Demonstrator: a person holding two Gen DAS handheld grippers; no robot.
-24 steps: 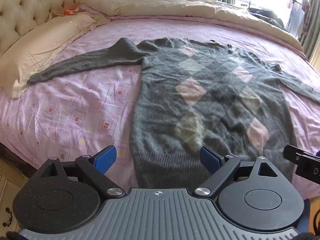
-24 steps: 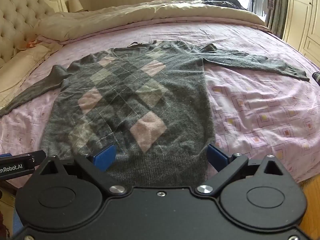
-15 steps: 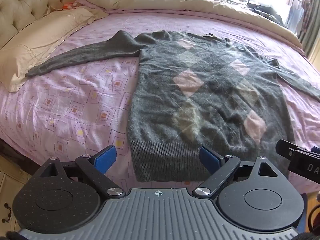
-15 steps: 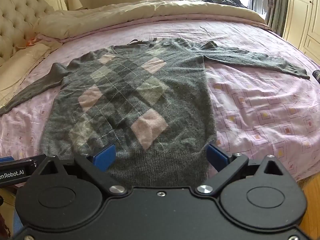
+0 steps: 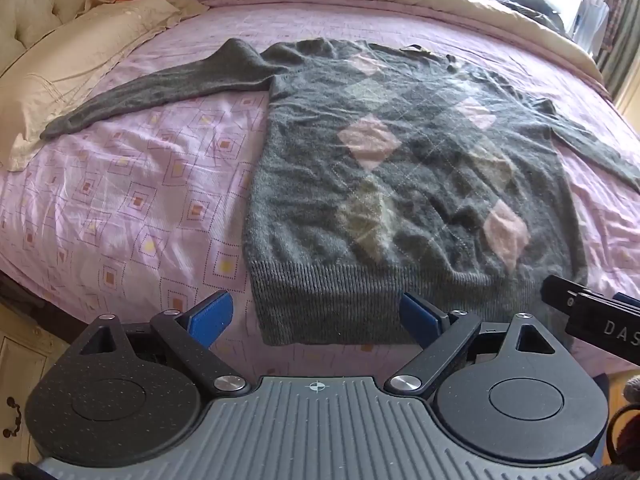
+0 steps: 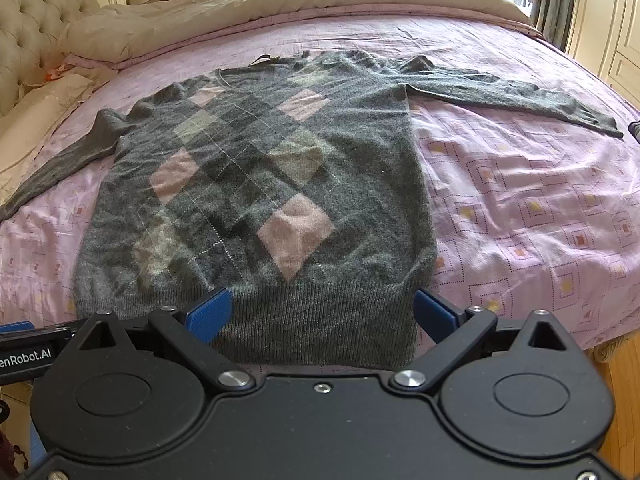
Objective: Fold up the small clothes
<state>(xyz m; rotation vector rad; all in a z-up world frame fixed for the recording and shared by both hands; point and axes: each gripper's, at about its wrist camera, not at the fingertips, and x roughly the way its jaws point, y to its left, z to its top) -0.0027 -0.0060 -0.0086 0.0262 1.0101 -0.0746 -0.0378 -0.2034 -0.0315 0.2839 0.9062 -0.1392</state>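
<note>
Both claws stand wide apart and hold nothing — left claw (image 5: 316, 318) poised above the near-left corner of the sweater's ribbed hem (image 5: 332, 300), right claw (image 6: 322, 314) above the near-right stretch of the same hem, each tilted down toward the cloth. No pad touches the knit; blue pads (image 5: 212, 316) flank the hem band on either side. Placement reads as a matched pair, one tool per bottom corner, most likely so the hem can be lifted evenly and carried up toward the collar. Grey argyle sweater (image 6: 256, 184) lies face up and flat on the bed (image 6: 540, 208), hem nearest the edge, neckline (image 6: 264, 60) far side. Sleeves not yet tucked: one sleeve (image 5: 160, 88) runs out across the purple sheet toward the pillow (image 5: 80, 64), the other sleeve (image 6: 512, 96) stretches out the opposite way, cuff near the bed's far corner. Body spread smooth with only light rumpling, which suits a clean first fold. Judgement — task at its very start, no fold made; sleeves likely want bringing in across the chest before the hem goes up, else they trail. Knit looks soft and loose, so a shallow pinch may catch only the top layer. Beige duvet (image 6: 280, 4) bunched beyond the collar, clear of the work.
</note>
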